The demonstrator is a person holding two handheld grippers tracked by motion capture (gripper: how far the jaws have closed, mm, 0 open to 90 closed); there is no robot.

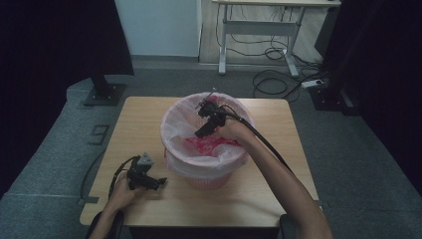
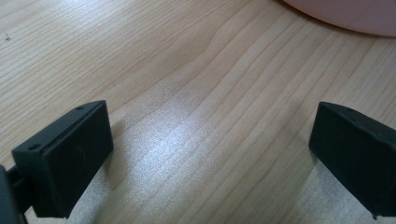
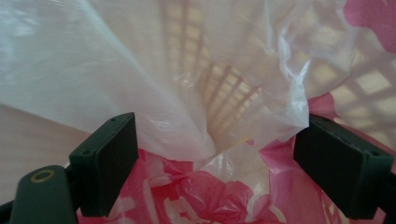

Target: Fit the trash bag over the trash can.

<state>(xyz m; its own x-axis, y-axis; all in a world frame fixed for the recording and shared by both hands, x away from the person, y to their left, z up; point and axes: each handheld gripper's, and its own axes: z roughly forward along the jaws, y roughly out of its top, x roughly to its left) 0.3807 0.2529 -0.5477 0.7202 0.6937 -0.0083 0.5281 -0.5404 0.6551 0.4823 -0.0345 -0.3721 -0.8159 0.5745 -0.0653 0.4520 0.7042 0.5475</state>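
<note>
The translucent bin liner (image 3: pixel 154 93) already drapes over the pink waste basket (image 1: pixel 206 179), though it is crumpled inside. The right gripper (image 3: pixel 215 158) reaches in with jaws wide and empty, loose film ahead of them and red-patterned plastic (image 3: pixel 210 196) below. The left gripper (image 2: pixel 210 154) rests open on the wooden table (image 2: pixel 163 70), basket just beyond, so smoothing the liner remains.

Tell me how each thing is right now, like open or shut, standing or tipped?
Left gripper: open, empty, low over the table.
Right gripper: open, inside the bin, nothing pinched.
Bin: upright on the table.
Clear bag: lines the bin, folded over its rim, mouth open.
Pink crumpled stuff: lying inside the bag.
Table: bare wood around the bin.
</note>
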